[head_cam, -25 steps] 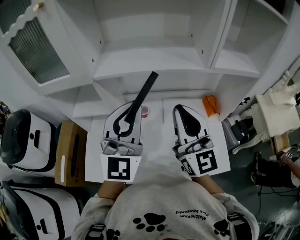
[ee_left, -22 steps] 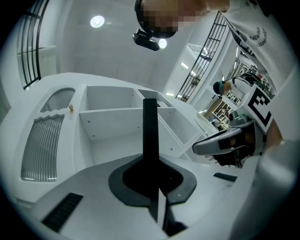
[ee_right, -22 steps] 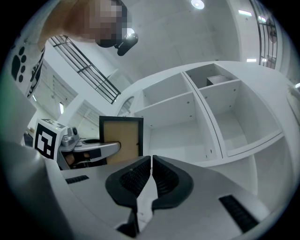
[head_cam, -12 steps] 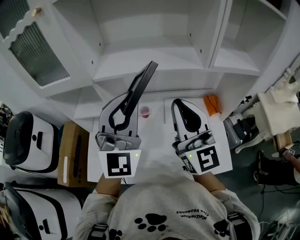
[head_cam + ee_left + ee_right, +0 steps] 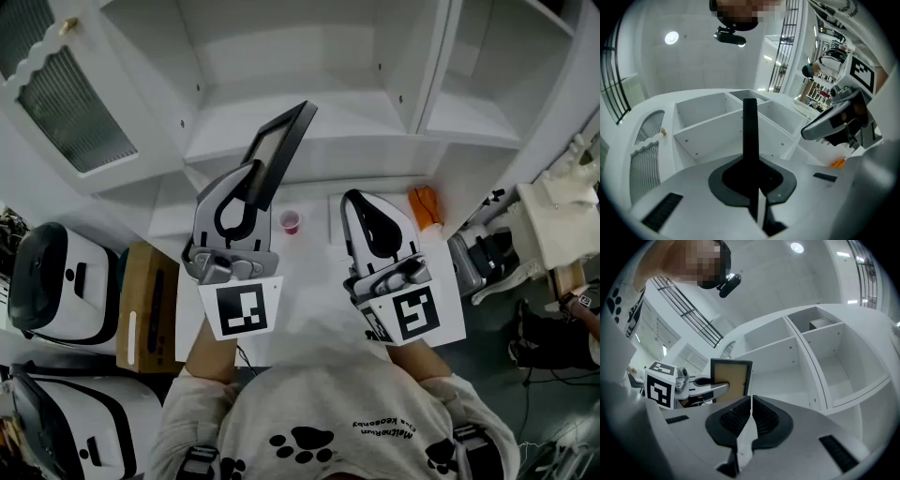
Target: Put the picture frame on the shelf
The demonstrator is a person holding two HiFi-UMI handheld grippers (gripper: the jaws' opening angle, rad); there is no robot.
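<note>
Your left gripper [image 5: 750,180] has its jaws clamped on the lower edge of the picture frame [image 5: 750,133]. In the left gripper view the frame is edge-on, a thin dark bar rising from between the pads at lower centre to mid-frame. Your right gripper [image 5: 750,417] has its ribbed pads [image 5: 765,418] pressed together with nothing between them.

In the right gripper view, the frame [image 5: 731,377] shows at centre left as a dark-bordered rectangle with a tan panel. It stands nearly upright, and the left gripper [image 5: 704,386] grips it from the left side of the picture.

In the head view, the left gripper [image 5: 246,180] sits left of centre and the right gripper [image 5: 357,201] just right of centre, apart from each other. The frame [image 5: 278,148] tilts up and to the right from the left jaws. Its top corner overlaps the front edge of a board of the white shelf unit [image 5: 319,127] at upper centre; whether it touches that board I cannot tell.

Each gripper carries its marker cube at the lower middle of that view, the left one [image 5: 242,311] and the right one [image 5: 410,317].

On the white surface between the grippers stands a small pink cup [image 5: 290,222], and an orange object [image 5: 423,210] lies to the right of your right gripper. A brown box [image 5: 142,305] and two white cases with black panels [image 5: 47,272] fill the lower left. A cabinet door with ribbed glass [image 5: 66,94] hangs open at upper left.
</note>
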